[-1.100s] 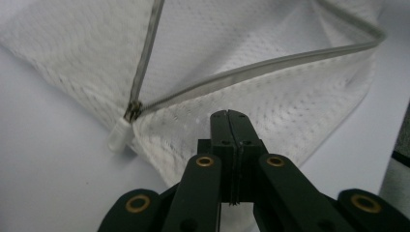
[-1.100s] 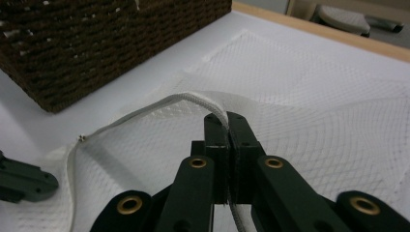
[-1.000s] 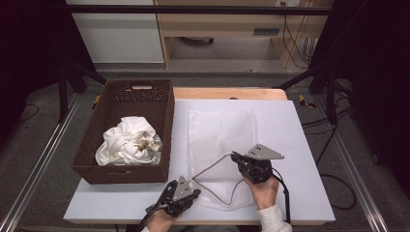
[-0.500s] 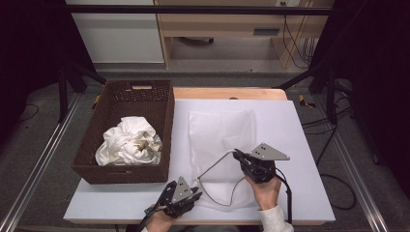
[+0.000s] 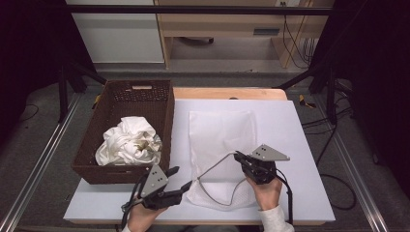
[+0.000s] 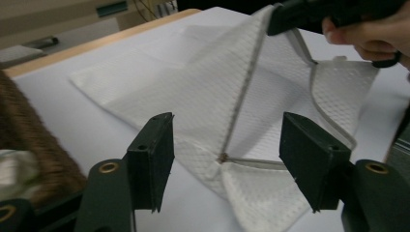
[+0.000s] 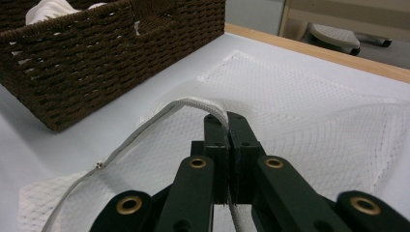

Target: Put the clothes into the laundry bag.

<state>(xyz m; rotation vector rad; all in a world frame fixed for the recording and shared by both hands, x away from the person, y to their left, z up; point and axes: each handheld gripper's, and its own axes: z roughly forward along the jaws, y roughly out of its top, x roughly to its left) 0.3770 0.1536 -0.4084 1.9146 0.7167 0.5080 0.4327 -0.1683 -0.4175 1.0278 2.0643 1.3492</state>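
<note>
A white mesh bag (image 5: pixel 220 135) lies flat on the white table (image 5: pixel 300 145), its near end opened along a grey zipper edge (image 5: pixel 215 166). My right gripper (image 5: pixel 238 155) is shut on that zipper edge (image 7: pixel 145 128) and holds it raised off the table; the jaws meet at the tape (image 7: pixel 226 118). My left gripper (image 5: pixel 180 178) hovers by the bag's near left corner. Its jaws have just been opening and now stand apart (image 6: pixel 226 121), gripping nothing. Beyond them lie the bag (image 6: pixel 203 96) and the zipper's end (image 6: pixel 222 157). The right gripper (image 6: pixel 290 19) also shows at the top right of the left gripper view.
A dark brown wicker basket (image 5: pixel 92 145) stands at the table's left and holds a crumpled white cloth (image 5: pixel 129 141). Its wall (image 7: pixel 96 63) is close to the bag's left side. A wooden strip (image 5: pixel 227 93) runs along the table's far edge.
My left gripper has opened and let go of the bag's near corner, then lifted and drawn back to the left. The right gripper has kept still on the zipper edge.
</note>
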